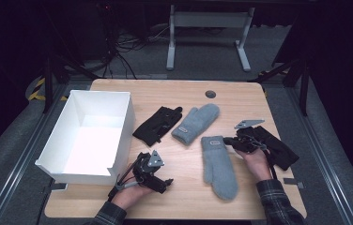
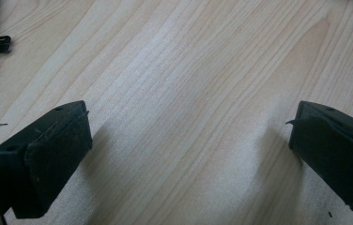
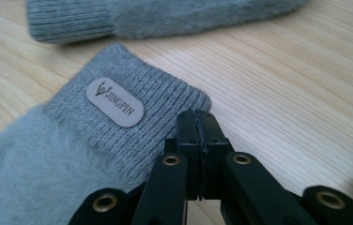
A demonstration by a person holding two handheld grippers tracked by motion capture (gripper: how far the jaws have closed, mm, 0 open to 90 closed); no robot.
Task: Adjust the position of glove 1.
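Grey knit, the near mitten (image 1: 219, 166) lies on the table (image 1: 240, 93), its cuff just beside the right gripper (image 1: 226, 140), whose jaws are pressed together on nothing. Left of that mitten, the left gripper (image 1: 165, 183) rests wide open over bare wood. Beyond the mitten lie its twin (image 1: 195, 123) and a black glove (image 1: 158, 124).

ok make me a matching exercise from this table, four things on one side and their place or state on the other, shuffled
Things:
1. white box
2. left tongs
3. right tongs
4. black glove

Places or states:
A. shut, at the cuff of the near grey mitten
B. between the box and the far grey mitten
C. open over bare wood
D. at the table's left edge

Pairs: 1-D, 2-C, 3-A, 4-B
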